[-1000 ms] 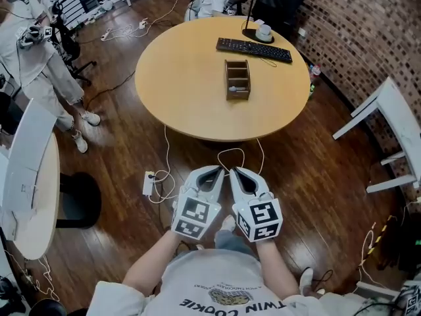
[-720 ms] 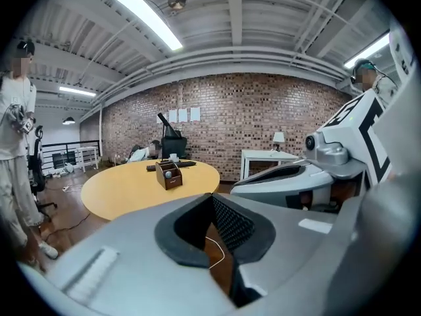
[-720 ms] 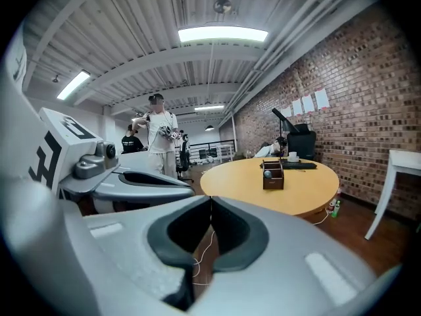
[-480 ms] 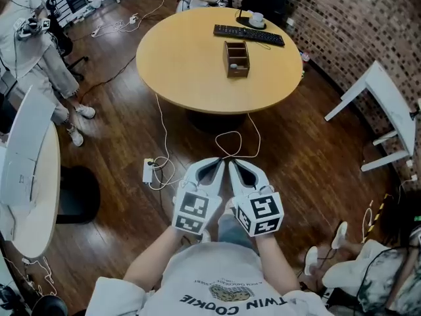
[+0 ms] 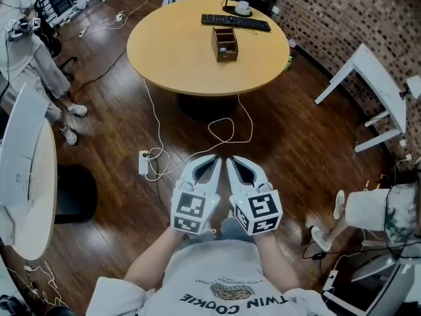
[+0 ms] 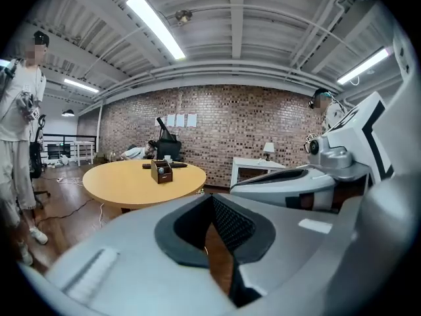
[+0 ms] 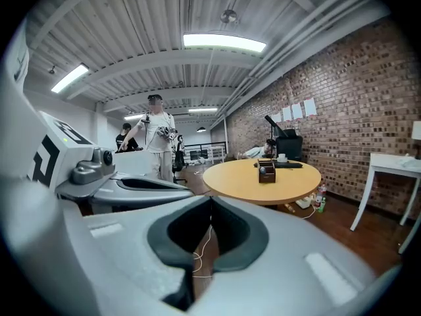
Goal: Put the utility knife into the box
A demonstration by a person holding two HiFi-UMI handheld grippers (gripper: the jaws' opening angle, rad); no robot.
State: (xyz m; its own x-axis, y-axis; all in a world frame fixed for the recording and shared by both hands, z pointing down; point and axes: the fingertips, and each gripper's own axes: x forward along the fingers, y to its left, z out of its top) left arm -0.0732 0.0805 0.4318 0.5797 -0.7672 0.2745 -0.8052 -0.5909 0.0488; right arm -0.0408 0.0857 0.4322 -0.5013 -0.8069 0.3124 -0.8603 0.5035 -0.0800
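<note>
A small brown wooden box [image 5: 224,44] stands on the round wooden table [image 5: 171,51], far ahead of me. I cannot make out a utility knife in any view. My left gripper [image 5: 214,160] and right gripper [image 5: 231,161] are held side by side close to my chest, over the wooden floor and well short of the table. Both are shut with nothing between the jaws. The left gripper view looks over its closed tips [image 6: 212,199] to the box [image 6: 161,171]. The right gripper view shows the same box [image 7: 266,172] beyond its closed tips [image 7: 210,204].
A black keyboard [image 5: 235,22] and a cup [image 5: 243,7] lie behind the box. A white power strip [image 5: 143,162] and loose cables [image 5: 227,127] cross the floor between me and the table. A white table [image 5: 368,78] stands right, another [image 5: 26,170] left; a person [image 5: 33,51] stands far left.
The table and box have slid up and away in the head view, and a seated person has come into view at the lower right. Both grippers stay shut together.
</note>
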